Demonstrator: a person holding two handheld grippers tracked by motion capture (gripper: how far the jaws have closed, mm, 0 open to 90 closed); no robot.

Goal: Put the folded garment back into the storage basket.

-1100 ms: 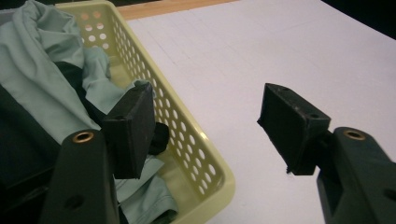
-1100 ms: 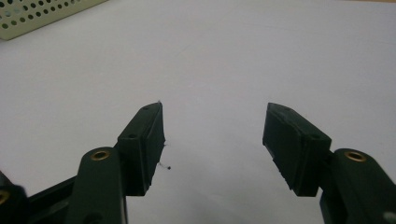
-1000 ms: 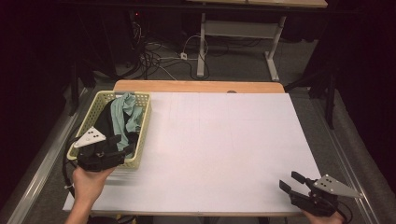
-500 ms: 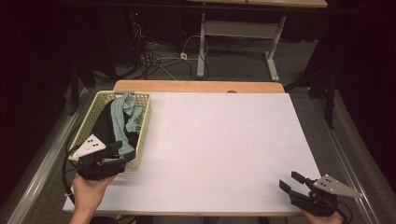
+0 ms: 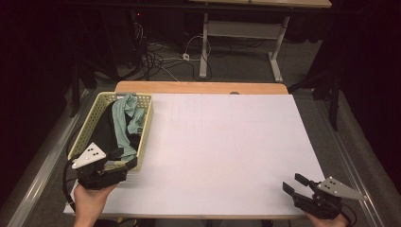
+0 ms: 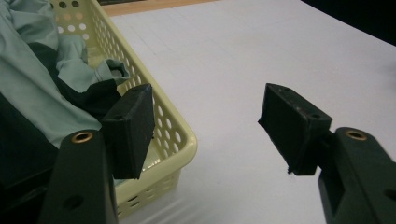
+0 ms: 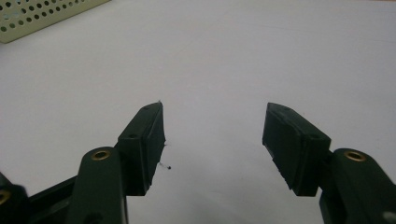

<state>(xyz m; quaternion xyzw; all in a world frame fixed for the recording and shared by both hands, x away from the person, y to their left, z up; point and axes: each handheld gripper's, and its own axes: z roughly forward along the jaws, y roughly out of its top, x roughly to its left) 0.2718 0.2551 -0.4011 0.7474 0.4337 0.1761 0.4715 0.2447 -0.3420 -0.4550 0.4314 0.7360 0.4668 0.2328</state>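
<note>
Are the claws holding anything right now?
No. The left claw gapes open over the pale yellow perforated plastic basket's rim; the right claw is open and empty.

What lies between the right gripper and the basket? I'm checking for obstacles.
Nothing: in the high view, bare white table stretches from the right gripper to the basket.

Beyond the white-topped table (image 5: 227, 142), cables (image 5: 161, 56) sprawl over grey floor (image 5: 236, 71) in a dark room.
</note>
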